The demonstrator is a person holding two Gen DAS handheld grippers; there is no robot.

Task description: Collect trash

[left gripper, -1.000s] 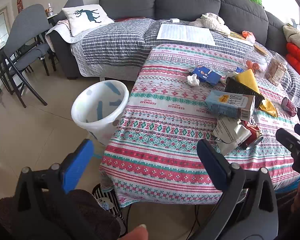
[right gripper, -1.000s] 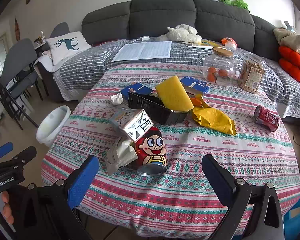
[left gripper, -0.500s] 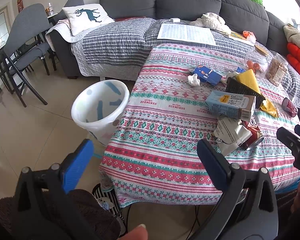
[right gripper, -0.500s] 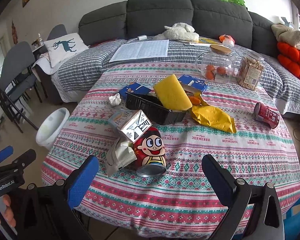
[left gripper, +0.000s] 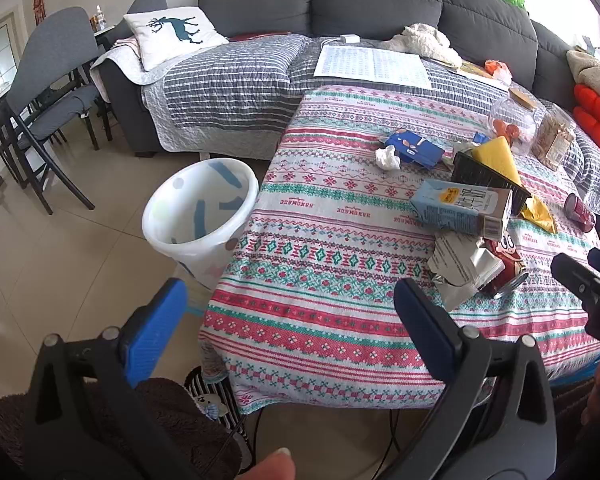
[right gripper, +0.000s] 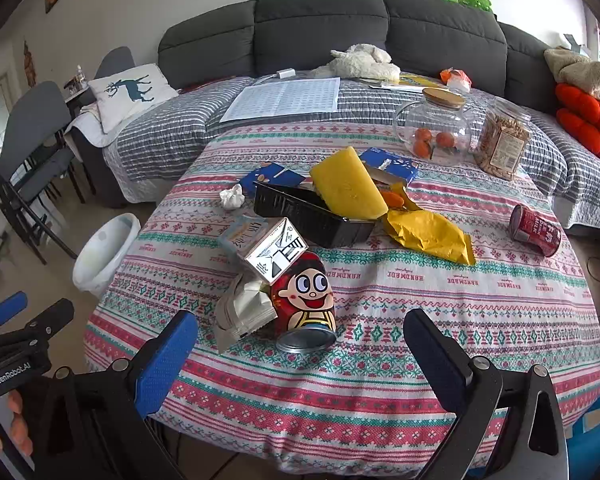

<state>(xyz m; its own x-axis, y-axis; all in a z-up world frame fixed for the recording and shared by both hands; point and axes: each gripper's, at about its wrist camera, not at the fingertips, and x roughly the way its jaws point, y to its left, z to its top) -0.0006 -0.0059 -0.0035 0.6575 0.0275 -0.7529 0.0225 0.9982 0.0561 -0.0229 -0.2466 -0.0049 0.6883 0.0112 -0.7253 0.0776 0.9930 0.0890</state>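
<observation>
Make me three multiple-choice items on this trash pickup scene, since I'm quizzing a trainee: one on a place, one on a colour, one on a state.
1. Where does the white bin stand?
A. on the floor beside the table
B. on the sofa
C. on the table

2. What colour is the crumpled bag next to the black tray?
A. green
B. yellow
C. purple

3. How is the cartoon can placed?
A. upright
B. inside the bin
C. lying on its side

Key:
1 A: the bin sits on floor tiles at the edge of the table.
2 B: the bag is plainly yellow.
3 C: the can's round metal end faces the right gripper. Both that and the left gripper are open and empty.
</observation>
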